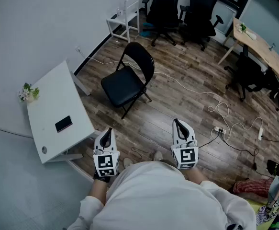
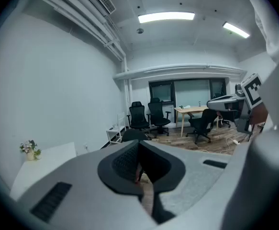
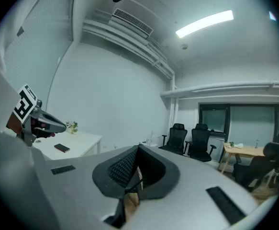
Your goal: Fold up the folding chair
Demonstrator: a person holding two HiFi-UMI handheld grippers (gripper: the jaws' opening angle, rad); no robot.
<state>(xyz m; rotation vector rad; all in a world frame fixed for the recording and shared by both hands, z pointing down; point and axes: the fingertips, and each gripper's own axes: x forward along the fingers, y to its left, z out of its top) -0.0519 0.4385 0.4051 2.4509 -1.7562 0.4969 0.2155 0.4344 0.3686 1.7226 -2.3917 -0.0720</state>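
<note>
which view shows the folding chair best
Head view: the whole folding chair stands unfolded on the wood floor, with seat and backrest clear. The left gripper view catches only its backrest top; the right gripper view doesn't show it.

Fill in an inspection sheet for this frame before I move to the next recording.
Surface: wood-plank floor.
Job's things: black folding chair, unfolded, standing upright, untouched.
Clutter: white desk beside the chair, with a phone and flowers on it.
Grippers: left gripper and right gripper both shut, empty, well short of the chair.
Cables: white cables and a power strip on the floor.
Surroundings: office chairs, wooden table, white shelf.
</note>
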